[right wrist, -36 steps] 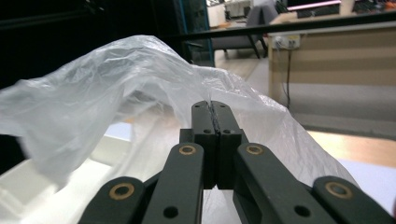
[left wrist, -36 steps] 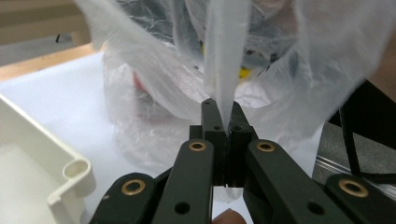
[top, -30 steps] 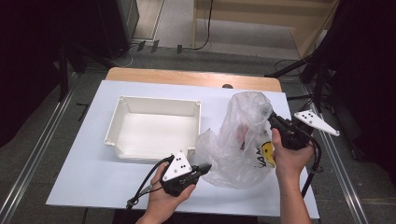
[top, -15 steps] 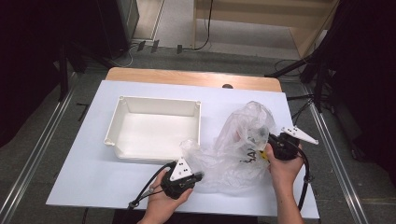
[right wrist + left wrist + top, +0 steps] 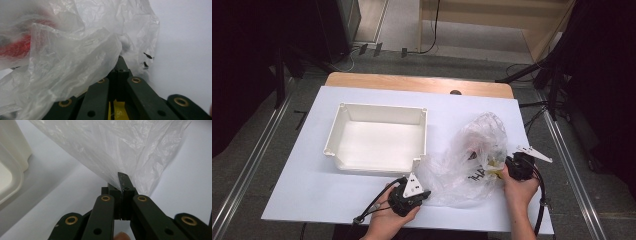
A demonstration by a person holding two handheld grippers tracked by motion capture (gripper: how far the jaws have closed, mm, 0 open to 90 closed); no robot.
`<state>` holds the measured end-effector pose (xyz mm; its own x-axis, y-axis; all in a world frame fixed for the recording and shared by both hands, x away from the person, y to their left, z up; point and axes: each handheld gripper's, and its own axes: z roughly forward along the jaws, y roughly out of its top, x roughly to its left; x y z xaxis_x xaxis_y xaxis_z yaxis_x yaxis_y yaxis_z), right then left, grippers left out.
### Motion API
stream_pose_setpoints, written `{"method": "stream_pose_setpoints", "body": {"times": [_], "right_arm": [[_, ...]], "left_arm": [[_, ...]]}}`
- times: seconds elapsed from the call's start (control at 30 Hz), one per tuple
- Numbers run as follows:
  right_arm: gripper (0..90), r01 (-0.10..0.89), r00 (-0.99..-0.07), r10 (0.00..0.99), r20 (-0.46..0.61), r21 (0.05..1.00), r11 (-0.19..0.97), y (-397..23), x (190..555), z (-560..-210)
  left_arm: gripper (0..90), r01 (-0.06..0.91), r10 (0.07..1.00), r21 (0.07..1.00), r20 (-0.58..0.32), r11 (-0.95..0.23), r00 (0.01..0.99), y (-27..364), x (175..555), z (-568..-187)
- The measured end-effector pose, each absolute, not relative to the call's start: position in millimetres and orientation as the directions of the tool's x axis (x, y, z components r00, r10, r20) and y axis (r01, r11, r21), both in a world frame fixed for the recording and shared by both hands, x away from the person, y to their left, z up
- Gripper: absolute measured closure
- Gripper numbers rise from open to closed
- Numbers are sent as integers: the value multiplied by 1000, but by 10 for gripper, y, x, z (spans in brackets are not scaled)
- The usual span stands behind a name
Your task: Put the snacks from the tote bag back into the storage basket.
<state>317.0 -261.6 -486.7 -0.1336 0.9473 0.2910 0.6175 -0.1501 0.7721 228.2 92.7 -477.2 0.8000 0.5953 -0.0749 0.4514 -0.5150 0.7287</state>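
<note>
I see a thin, clear, crinkled plastic bag (image 5: 467, 160) with black print and something red and yellow inside, lying on the white desk (image 5: 302, 185) just right of the white tray (image 5: 377, 142). My left hand-held gripper (image 5: 424, 194) is clamped on its near-left corner, my right hand-held gripper (image 5: 502, 172) pinches its right edge. Since a second ago both hands have come down and the bag, then lifted, has slumped flat. Its long axis runs between the two grippers, left to right

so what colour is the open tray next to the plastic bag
White, plain and unpatterned; the tray shows best in the high view, left of the bag.
</note>
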Motion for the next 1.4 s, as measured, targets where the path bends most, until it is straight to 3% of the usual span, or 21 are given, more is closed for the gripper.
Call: {"method": "stream_pose_setpoints", "body": {"times": [0.17,0.33,0.53,0.77,0.93,1.13,1.27,1.4], "right_arm": [[891,660,-102,955,279,737,-145,-2625,3200,-4900],[510,557,-195,935,298,818,-144,-2640,3030,-4866],[399,507,-219,935,280,851,-136,-2663,2944,-4800],[163,474,-306,908,285,873,-114,-2694,2835,-4509],[147,415,-389,886,252,907,-75,-2635,2724,-4286],[130,385,-416,874,251,919,-80,-2608,2666,-4124],[65,379,-431,866,255,922,-83,-2574,2644,-4071],[125,369,-436,868,238,927,-69,-2508,2695,-4015]], "left_arm": [[887,460,590,733,-100,-501,801,945,2292,-4775],[828,403,550,776,-87,-485,830,988,2234,-4757],[842,404,537,799,-123,-445,835,1037,2239,-4747],[889,425,548,820,-169,-384,819,1091,2265,-4736],[900,450,540,814,-207,-368,816,1093,2329,-4725],[900,434,540,820,-188,-374,820,1084,2326,-4723],[900,425,525,824,-189,-375,830,1082,2317,-4730],[900,436,520,830,-216,-349,826,1116,2318,-4730]]}}
